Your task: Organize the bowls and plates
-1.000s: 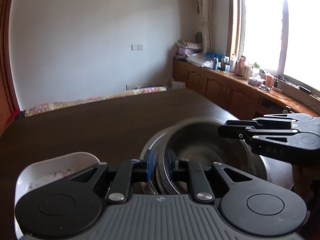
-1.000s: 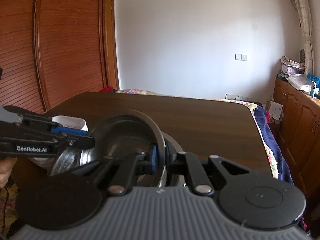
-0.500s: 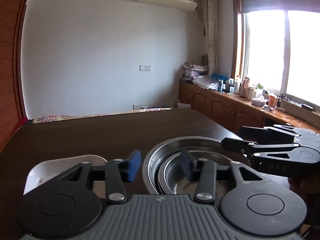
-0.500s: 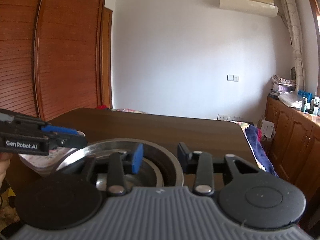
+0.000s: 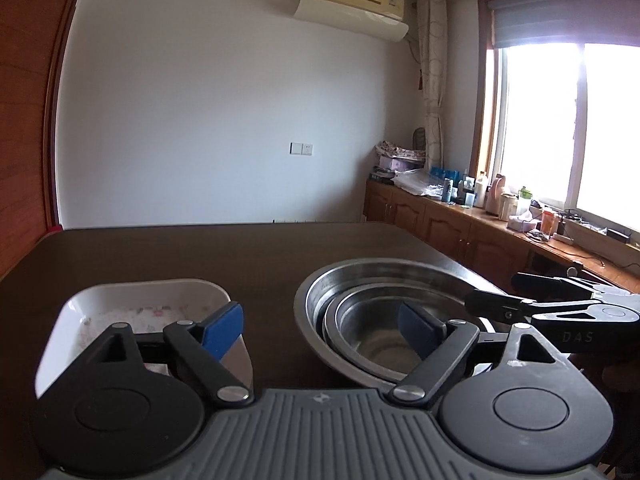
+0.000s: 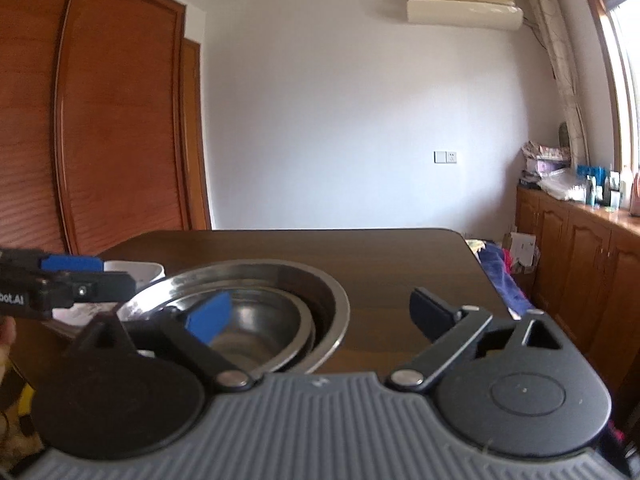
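Left gripper: I am holding my left gripper (image 5: 320, 330) with its blue-padded fingers (image 5: 221, 327) spread wide and gripping nothing, above the near edge of the dark wooden table (image 5: 240, 252).
Right gripper: I am keeping my right gripper (image 6: 326, 314) spread wide too, nothing between its fingers (image 6: 209, 315); in the left view it is reaching in from the right, beside the bowls.
Bowls: three steel bowls are sitting nested, the smallest bowl (image 5: 370, 334) inside a middle bowl (image 5: 333, 320) inside the largest bowl (image 5: 384, 276), all upright on the table's near right part. My left gripper's right finger is showing in front of the stack, and my right gripper's left finger is doing the same in its own view (image 6: 248, 312).
Dish: a white squarish dish (image 5: 136, 300) with a faint floral pattern is resting on the table, just left of the bowls but not touching them; my left gripper's left finger is showing in front of its near right corner.
Room: a wall air conditioner (image 5: 352, 6) is hanging high on the far white wall, a cluttered wooden counter (image 5: 480, 216) is running along under the bright window on the right, and a wooden wardrobe (image 6: 100, 120) is standing on the left.
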Available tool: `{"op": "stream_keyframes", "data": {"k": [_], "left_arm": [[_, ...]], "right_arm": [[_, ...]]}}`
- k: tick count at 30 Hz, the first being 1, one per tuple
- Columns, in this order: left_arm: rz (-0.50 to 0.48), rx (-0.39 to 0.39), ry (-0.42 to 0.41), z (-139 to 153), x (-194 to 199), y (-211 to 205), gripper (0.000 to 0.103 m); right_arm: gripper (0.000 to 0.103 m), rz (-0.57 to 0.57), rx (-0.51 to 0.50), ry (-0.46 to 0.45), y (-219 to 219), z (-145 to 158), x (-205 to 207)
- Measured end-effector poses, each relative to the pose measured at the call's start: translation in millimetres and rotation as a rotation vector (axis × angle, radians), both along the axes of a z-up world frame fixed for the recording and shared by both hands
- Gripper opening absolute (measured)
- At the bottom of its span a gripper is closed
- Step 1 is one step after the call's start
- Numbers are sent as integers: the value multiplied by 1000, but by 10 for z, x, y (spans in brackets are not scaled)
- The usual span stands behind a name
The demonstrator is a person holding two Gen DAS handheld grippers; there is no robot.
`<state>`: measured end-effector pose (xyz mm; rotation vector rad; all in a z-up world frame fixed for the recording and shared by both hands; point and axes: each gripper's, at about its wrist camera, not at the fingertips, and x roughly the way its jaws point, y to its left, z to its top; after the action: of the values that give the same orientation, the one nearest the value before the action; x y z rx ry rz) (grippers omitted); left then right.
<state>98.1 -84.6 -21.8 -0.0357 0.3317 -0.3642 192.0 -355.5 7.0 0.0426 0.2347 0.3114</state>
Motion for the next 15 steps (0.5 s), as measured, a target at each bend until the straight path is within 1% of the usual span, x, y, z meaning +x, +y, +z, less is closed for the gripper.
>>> {"op": "stream_keyframes", "data": {"k": [4,9,11,15], "left_arm": [[4,9,9,-77,40,-25,103],[-19,-7,36,-133,82,-61,103],[-26,-2,36,-140,74,-72,103],[-37,-5,45,-168,84,-91,103]], "right_arm": [[99,-11,2,2,5,-37,17],[100,-11,15,10,19,-93,-6],[103,-7,14,12,32,-113,1],[103,-9,23,13,30,-143,20]]}}
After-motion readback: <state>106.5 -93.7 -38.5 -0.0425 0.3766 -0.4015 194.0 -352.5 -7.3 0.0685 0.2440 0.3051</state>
